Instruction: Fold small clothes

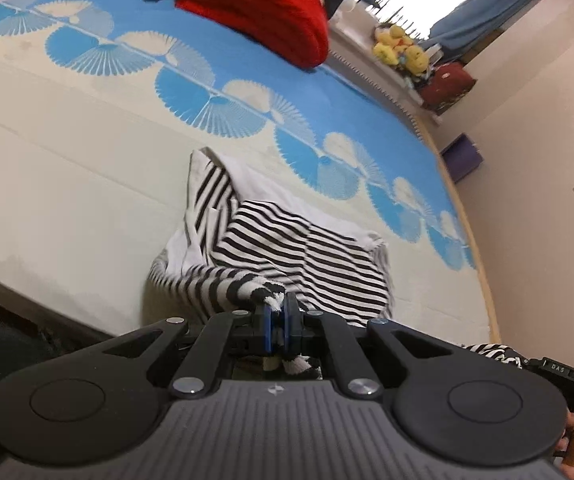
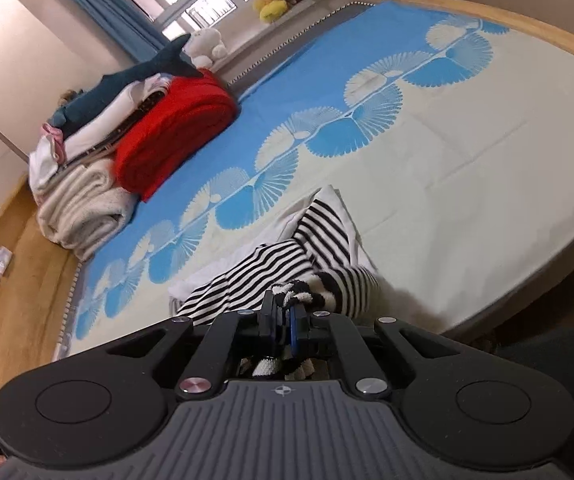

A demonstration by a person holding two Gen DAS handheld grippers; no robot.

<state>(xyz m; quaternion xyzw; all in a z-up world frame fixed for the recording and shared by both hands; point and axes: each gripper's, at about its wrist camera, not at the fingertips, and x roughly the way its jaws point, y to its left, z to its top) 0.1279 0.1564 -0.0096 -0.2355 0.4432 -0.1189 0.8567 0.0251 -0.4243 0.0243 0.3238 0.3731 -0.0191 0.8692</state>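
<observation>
A black-and-white striped garment (image 1: pixel 287 248) lies crumpled on the blue and cream bed sheet (image 1: pixel 87 184), partly lifted toward me. My left gripper (image 1: pixel 277 304) is shut on a bunched edge of the striped fabric, which pokes out between the blue pads. In the right wrist view the same striped garment (image 2: pixel 271 276) hangs from my right gripper (image 2: pixel 285 306), shut on another bunched edge. The other gripper's body (image 1: pixel 567 372) shows at the lower right of the left wrist view. White lining of the garment shows at its far side.
A red folded blanket (image 1: pixel 259 12) and cream blankets (image 2: pixel 83 208) are stacked at the bed's far end with a shark plush (image 2: pixel 143 72). Yellow plush toys (image 1: pixel 399 48) sit on the windowsill. The wooden bed frame (image 2: pixel 527 24) rims the mattress. A purple box (image 1: pixel 463 158) stands on the floor.
</observation>
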